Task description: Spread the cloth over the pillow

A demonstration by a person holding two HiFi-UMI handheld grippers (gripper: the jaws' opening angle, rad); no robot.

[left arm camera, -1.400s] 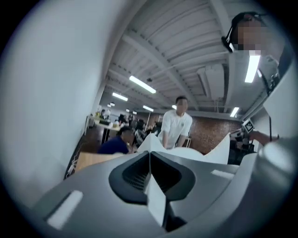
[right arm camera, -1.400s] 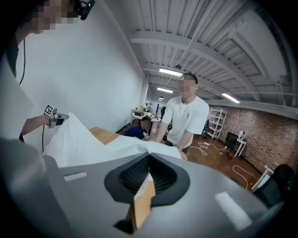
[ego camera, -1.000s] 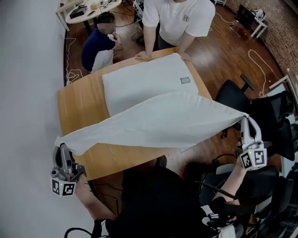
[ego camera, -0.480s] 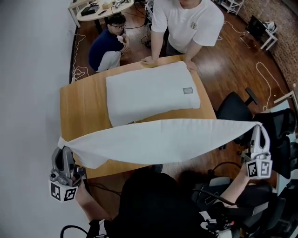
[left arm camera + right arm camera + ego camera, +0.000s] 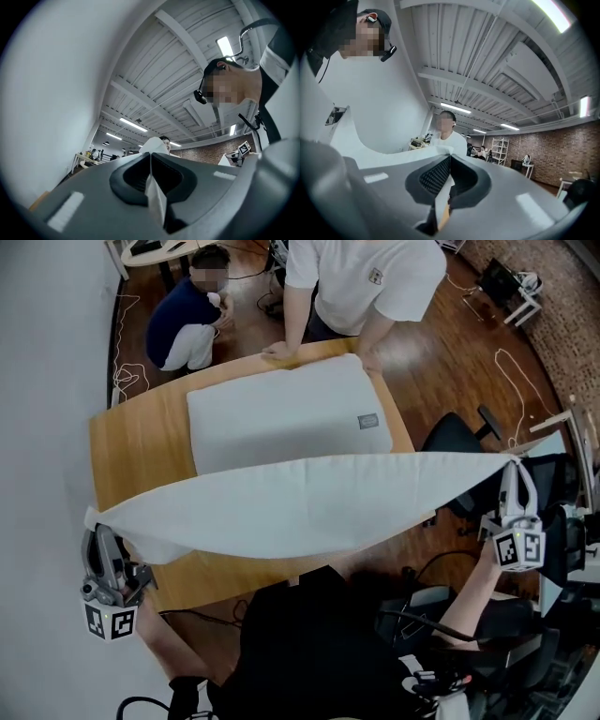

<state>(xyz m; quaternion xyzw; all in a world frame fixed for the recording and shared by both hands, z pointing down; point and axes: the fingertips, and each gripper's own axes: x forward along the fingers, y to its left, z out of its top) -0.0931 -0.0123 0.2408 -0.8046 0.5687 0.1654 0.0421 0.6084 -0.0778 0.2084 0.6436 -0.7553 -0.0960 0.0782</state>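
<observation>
Cloth (image 5: 309, 502), a corner pinched tight in fingers of L gripper (image 5: 97, 538) & R gripper (image 5: 515, 474), has come up off pillow (image 5: 281, 413) & hangs taut over bench (image 5: 136, 451) front, so prob. ready to cast fwd.

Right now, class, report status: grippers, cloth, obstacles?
Left gripper and right gripper both shut on cloth corners. Cloth stretched aloft, not yet on pillow. Person's hands rest at pillow's far edge.

right gripper (image 5: 449, 159) | jaws pinching cloth (image 5: 443, 194) (white, trailing left) | person (image 5: 448, 135) standing beyond
</observation>
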